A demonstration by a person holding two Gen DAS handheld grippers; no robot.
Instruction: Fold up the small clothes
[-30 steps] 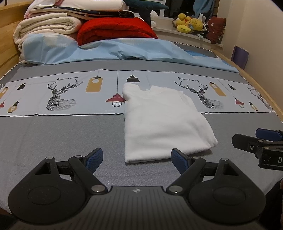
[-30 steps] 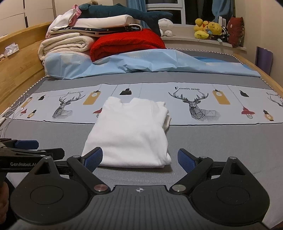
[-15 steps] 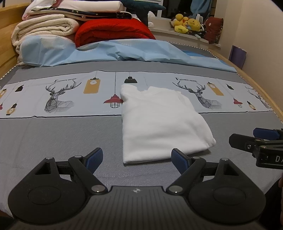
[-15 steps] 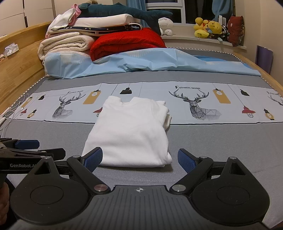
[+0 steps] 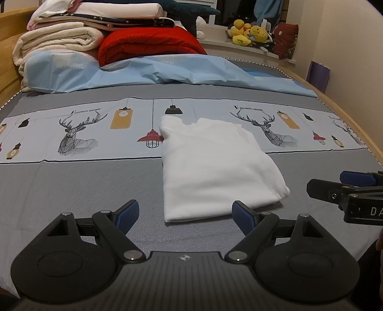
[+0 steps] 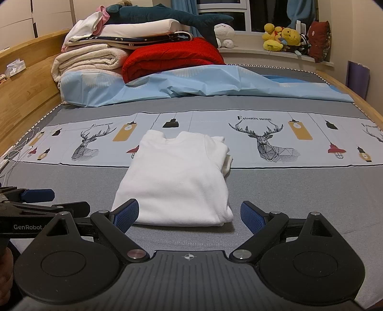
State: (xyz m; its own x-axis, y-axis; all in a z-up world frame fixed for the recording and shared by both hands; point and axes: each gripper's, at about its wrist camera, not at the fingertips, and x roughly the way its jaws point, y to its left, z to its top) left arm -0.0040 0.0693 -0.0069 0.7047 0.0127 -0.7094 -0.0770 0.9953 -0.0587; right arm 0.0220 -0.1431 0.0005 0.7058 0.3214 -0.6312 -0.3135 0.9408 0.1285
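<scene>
My left tool (image 5: 184, 214) hangs low over the near edge of the bed (image 5: 71, 191), its blue pads spread wide and holding nothing. My right tool (image 6: 189, 214) sits just beside it, likewise gaping and empty. Right ahead of both, the white garment (image 5: 215, 172) lies folded into a neat rectangle on the grey bedspread, its far end reaching onto the pale printed band with deer and lamps (image 5: 76, 134). Neither tool touches it.

Beyond that band a light blue sheet (image 5: 167, 74) lies rumpled across the bed. On it rest a red quilt (image 5: 148, 46) and a stack of cream and white bedding (image 5: 59, 43). Farthest off, yellow plush toys (image 5: 249, 33) crowd a window ledge.

From the left wrist I see my right tool side-on at the right edge. From the right wrist I see my left tool at the left edge, the garment's doubled layers at its right side, the wooden bed frame (image 6: 26, 95) with white cables (image 6: 14, 153) beside it, and a dark plush shark (image 6: 167, 19) atop the stack.
</scene>
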